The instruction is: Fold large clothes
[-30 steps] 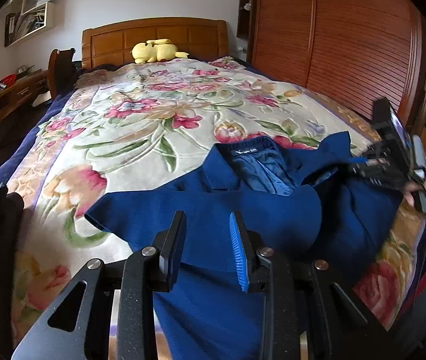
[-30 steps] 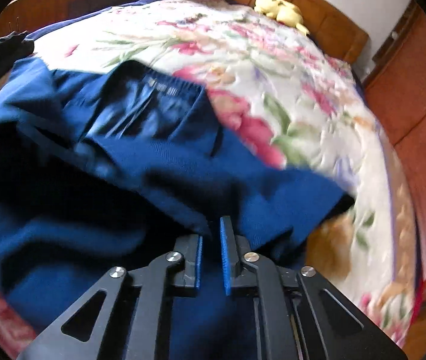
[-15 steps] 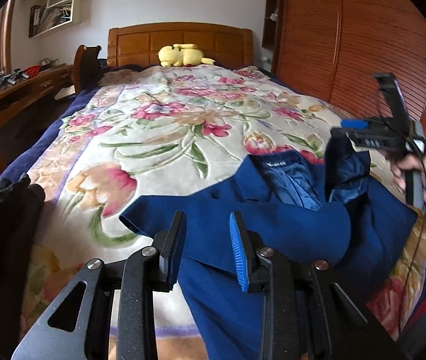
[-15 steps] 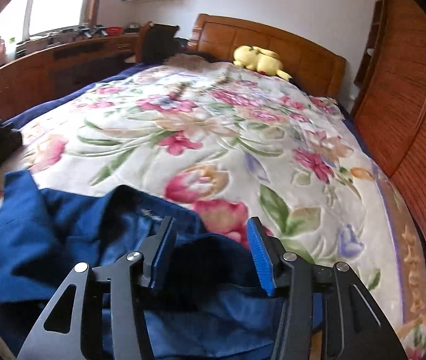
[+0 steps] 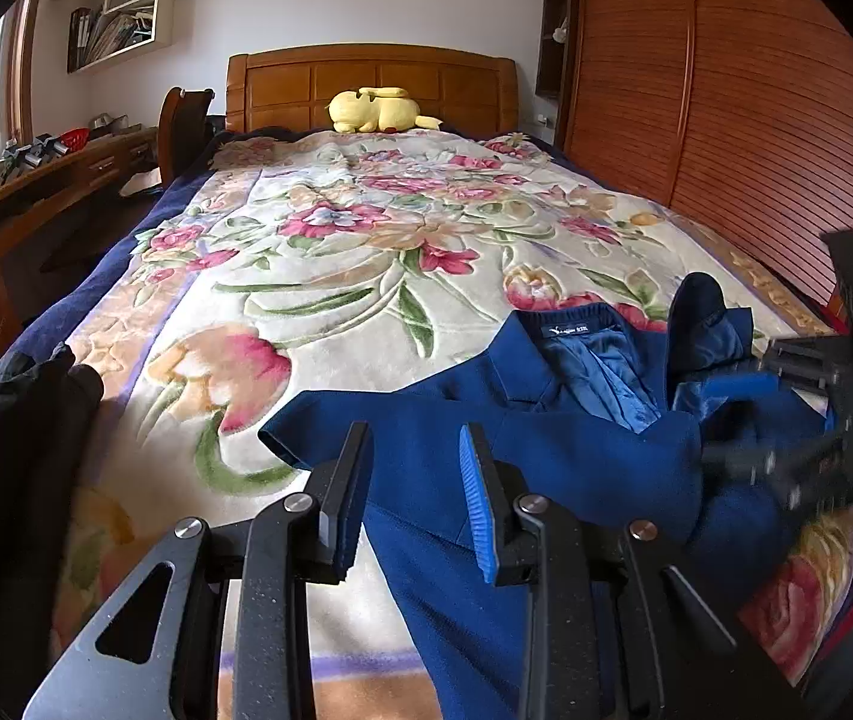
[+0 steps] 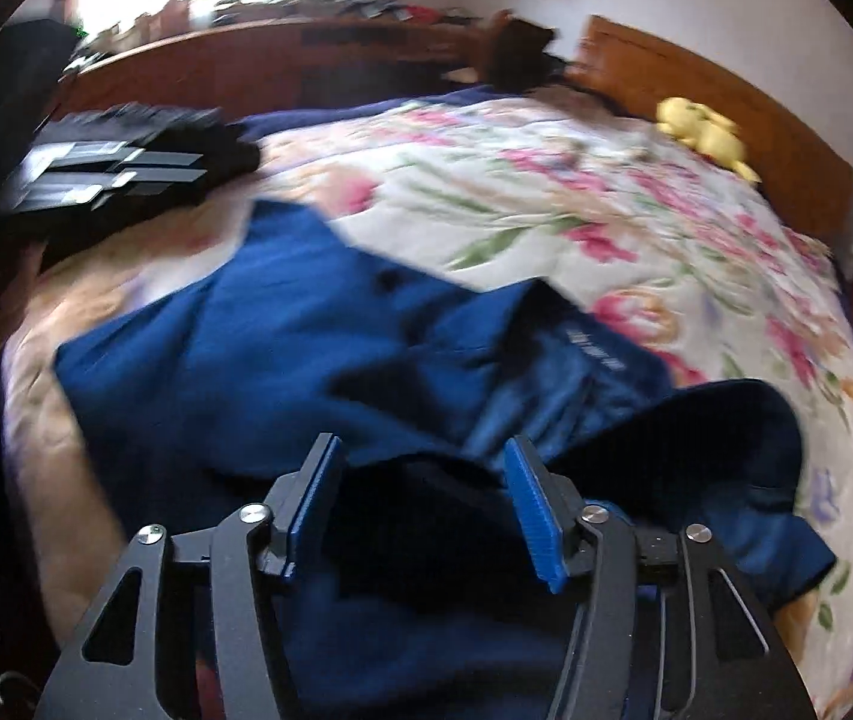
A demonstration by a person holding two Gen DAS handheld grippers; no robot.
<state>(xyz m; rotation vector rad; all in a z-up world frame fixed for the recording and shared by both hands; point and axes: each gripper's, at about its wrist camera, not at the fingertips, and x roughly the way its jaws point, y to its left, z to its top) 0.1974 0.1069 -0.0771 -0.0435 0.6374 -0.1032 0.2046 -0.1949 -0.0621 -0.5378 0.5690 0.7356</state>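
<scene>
A dark blue jacket (image 5: pixel 546 438) lies open on the near right part of the bed, collar and label (image 5: pixel 567 331) facing the headboard and one sleeve end (image 5: pixel 696 312) sticking up. My left gripper (image 5: pixel 417 498) hovers over the jacket's near left edge, jaws apart with nothing pinched. My right gripper (image 5: pixel 786 420) appears blurred at the jacket's right side. In the right wrist view the right gripper (image 6: pixel 420 504) has its jaws opening above a dark fold of the jacket (image 6: pixel 306 348), and the pads do not press on the cloth.
A floral bedspread (image 5: pixel 336 276) covers the bed, with a yellow plush toy (image 5: pixel 378 111) by the wooden headboard. Dark clothes (image 5: pixel 6 420) are piled at the near left edge. A wooden wardrobe (image 5: pixel 756 120) runs along the right and a desk (image 5: pixel 36 180) along the left.
The right gripper let go of the jacket cloth, opened wide and swung round towards the left of the bed. The sleeve it held dropped onto the jacket. The left gripper's jaws kept their gap.
</scene>
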